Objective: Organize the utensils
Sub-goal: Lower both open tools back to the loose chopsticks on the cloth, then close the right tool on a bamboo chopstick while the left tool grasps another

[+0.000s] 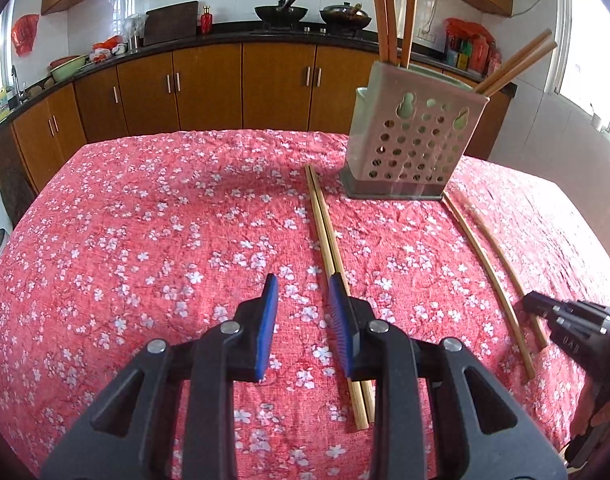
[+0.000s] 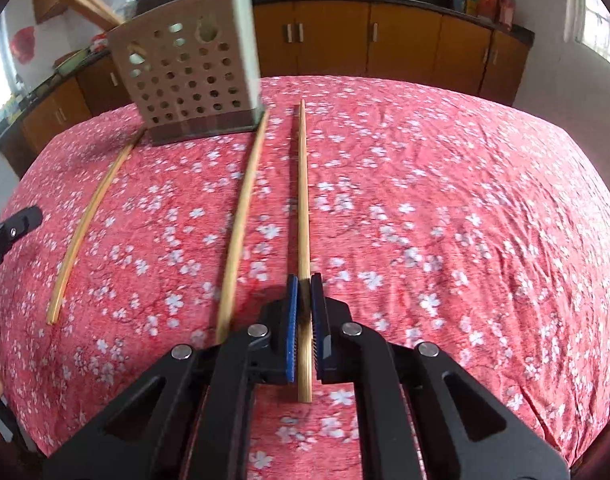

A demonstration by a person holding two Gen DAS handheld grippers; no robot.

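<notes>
Closest thing in the right wrist view is the right gripper (image 2: 304,280), and its blue pads are clamped tight on a single bamboo chopstick (image 2: 303,200) that runs straight away from the camera across the tablecloth (image 2: 445,200), red with white blossoms. Just left of it lies a second chopstick (image 2: 241,216), blurry, its near end hidden under the gripper body.

The left gripper (image 1: 303,284) sits low over the cloth with its jaws apart and nothing pinched. A pair of chopsticks (image 1: 325,224) lies side by side under its right finger (image 1: 342,320), not between the pads; can't tell if the finger actually touches them.

Writing-wise there's not much: some embossed characters on the right gripper's side where it pokes into the left view, too small to read.

Further back stands the perforated utensil holder (image 1: 413,136) on a dark base, with several reddish chopsticks (image 1: 393,12) standing in it, tops cut off by the frame. Behind that are brown cabinets (image 1: 209,84), a dark counter with two woks (image 1: 281,14), and packets on the right whose labels are unreadable.
</notes>
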